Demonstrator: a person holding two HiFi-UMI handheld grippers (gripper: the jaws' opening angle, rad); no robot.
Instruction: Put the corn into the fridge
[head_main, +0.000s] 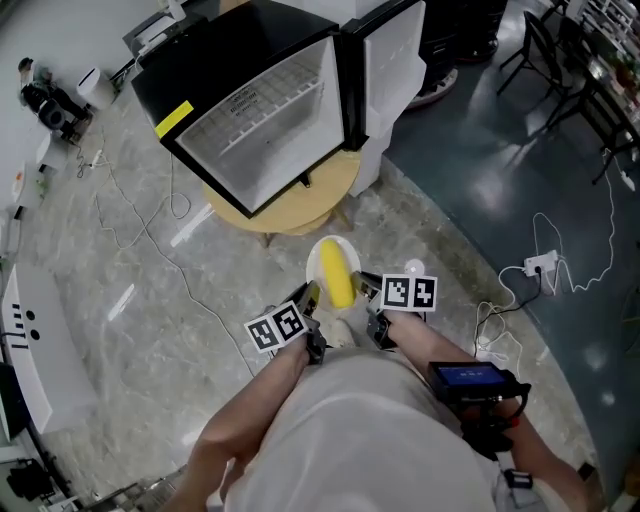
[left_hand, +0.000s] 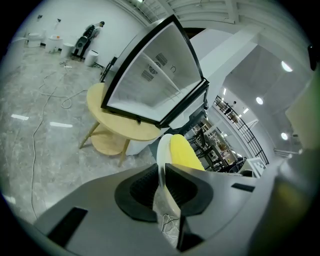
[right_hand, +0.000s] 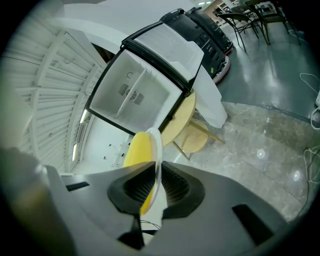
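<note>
A yellow corn cob (head_main: 339, 277) lies on a white plate (head_main: 322, 256) that both grippers carry above the floor. My left gripper (head_main: 311, 297) is shut on the plate's left rim (left_hand: 162, 155); the corn (left_hand: 186, 154) shows just past its jaws. My right gripper (head_main: 368, 290) is shut on the plate's right rim (right_hand: 158, 150), with the corn (right_hand: 136, 149) to the left of it. Ahead stands a small black fridge (head_main: 255, 110) with its door (head_main: 392, 60) swung open; its white inside (left_hand: 159, 80) with a wire shelf holds nothing I can see.
The fridge rests on a round wooden table (head_main: 300, 205) with a lower shelf. Cables (head_main: 140, 225) trail over the marble floor at left, and a power strip (head_main: 538, 266) with cords lies at right. Black chairs (head_main: 545, 45) stand far right; white equipment (head_main: 40, 340) sits at left.
</note>
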